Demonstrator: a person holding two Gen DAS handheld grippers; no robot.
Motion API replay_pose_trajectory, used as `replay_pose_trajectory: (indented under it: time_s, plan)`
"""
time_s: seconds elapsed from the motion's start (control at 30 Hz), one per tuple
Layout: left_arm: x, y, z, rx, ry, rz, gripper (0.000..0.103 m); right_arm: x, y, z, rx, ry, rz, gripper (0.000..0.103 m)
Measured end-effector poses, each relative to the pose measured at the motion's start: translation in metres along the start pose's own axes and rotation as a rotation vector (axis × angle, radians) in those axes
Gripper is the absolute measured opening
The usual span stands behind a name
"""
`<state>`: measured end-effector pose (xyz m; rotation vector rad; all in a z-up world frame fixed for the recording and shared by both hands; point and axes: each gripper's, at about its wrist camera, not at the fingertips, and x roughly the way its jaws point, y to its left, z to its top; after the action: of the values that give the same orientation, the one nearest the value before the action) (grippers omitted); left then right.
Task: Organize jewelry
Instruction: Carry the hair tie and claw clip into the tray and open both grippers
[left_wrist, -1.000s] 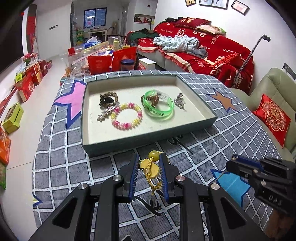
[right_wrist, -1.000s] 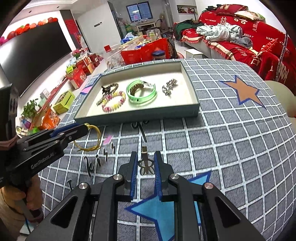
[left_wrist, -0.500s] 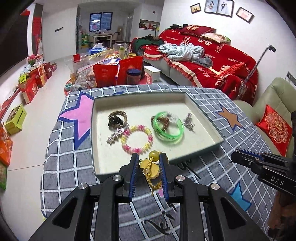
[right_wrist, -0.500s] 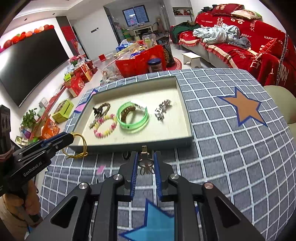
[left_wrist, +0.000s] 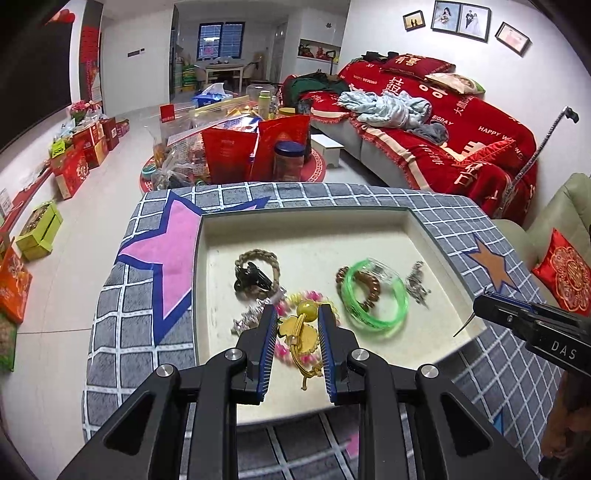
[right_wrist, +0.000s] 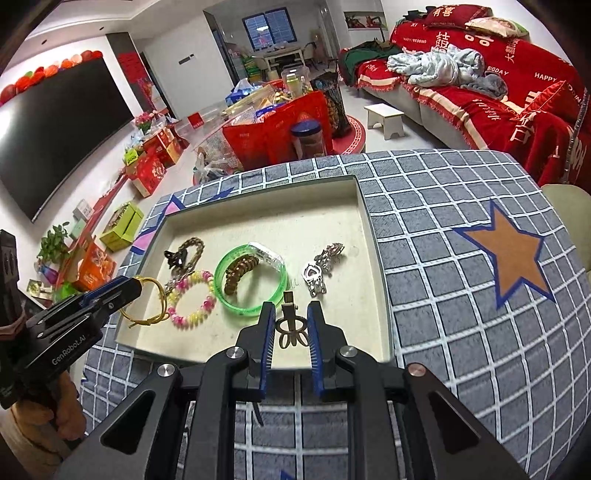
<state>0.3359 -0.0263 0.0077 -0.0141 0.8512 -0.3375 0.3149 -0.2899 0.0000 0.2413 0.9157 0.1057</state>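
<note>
Big table with a gray checked star cloth (right_wrist: 461, 266). On it, a flat open jewelry tray (right_wrist: 373, 258), cream inside. Lying in the tray: a green bangle (right_wrist: 236, 302) near the middle, a pink and yellow bead bracelet (right_wrist: 192, 299) toward the left edge, a black hair clip (left_wrist: 251, 278) farther back on the left, a silver charm piece (right_wrist: 319, 271) toward the right edge.

Left gripper (left_wrist: 297, 334) clamped on a yellow hair tie with a bead (left_wrist: 301, 328), up over the tray's near edge, above the bead bracelet. Right gripper (right_wrist: 291, 328) pinched on a small bronze clasp piece (right_wrist: 290, 325), also over the near edge, just beside the green bangle.

Step now, most likely: bringing both pieces into the tray. Next: go down to a bare spot, then let go softly, not on top of other pieces.
</note>
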Motion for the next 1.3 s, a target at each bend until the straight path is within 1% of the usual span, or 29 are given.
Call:
replay_pose_trajectory:
  time_s: [0.17, 0.33, 0.47, 0.57, 0.73, 0.9, 1.1, 1.17, 1.23, 1.27, 1.3]
  plan:
    - [0.014, 0.004, 0.0, -0.006, 0.019, 0.011, 0.04, 0.018, -0.001, 0.005, 0.007, 0.044, 0.011, 0.019]
    - [0.03, 0.003, 0.0, 0.003, 0.044, 0.028, 0.04, 0.04, -0.003, 0.008, 0.022, 0.105, 0.009, 0.019]
    - [0.04, 0.0, 0.002, 0.015, 0.051, 0.057, 0.04, 0.05, -0.005, 0.014, 0.046, 0.113, 0.016, 0.019]
    - [0.045, -0.003, 0.003, 0.034, 0.05, 0.085, 0.041, 0.058, -0.005, 0.016, 0.045, 0.114, -0.003, 0.019]
    - [0.051, -0.007, 0.001, 0.061, 0.054, 0.111, 0.041, 0.067, -0.005, 0.017, 0.033, 0.105, -0.026, 0.019]
    - [0.056, -0.007, -0.002, 0.067, 0.066, 0.127, 0.041, 0.075, -0.003, 0.015, 0.002, 0.106, -0.065, 0.019]
    - [0.059, -0.01, -0.003, 0.077, 0.074, 0.138, 0.041, 0.075, -0.001, 0.015, 0.0, 0.101, -0.062, 0.02]
    - [0.06, -0.01, -0.004, 0.079, 0.078, 0.138, 0.041, 0.075, -0.001, 0.014, 0.009, 0.108, -0.056, 0.027]
    - [0.061, -0.011, -0.005, 0.083, 0.081, 0.14, 0.041, 0.073, -0.002, 0.013, 0.017, 0.103, -0.061, 0.05]
    - [0.06, -0.012, -0.005, 0.086, 0.08, 0.143, 0.041, 0.07, -0.002, 0.012, 0.021, 0.092, -0.055, 0.054]
    - [0.059, -0.011, -0.006, 0.087, 0.076, 0.145, 0.041, 0.067, -0.001, 0.011, 0.023, 0.082, -0.048, 0.055]
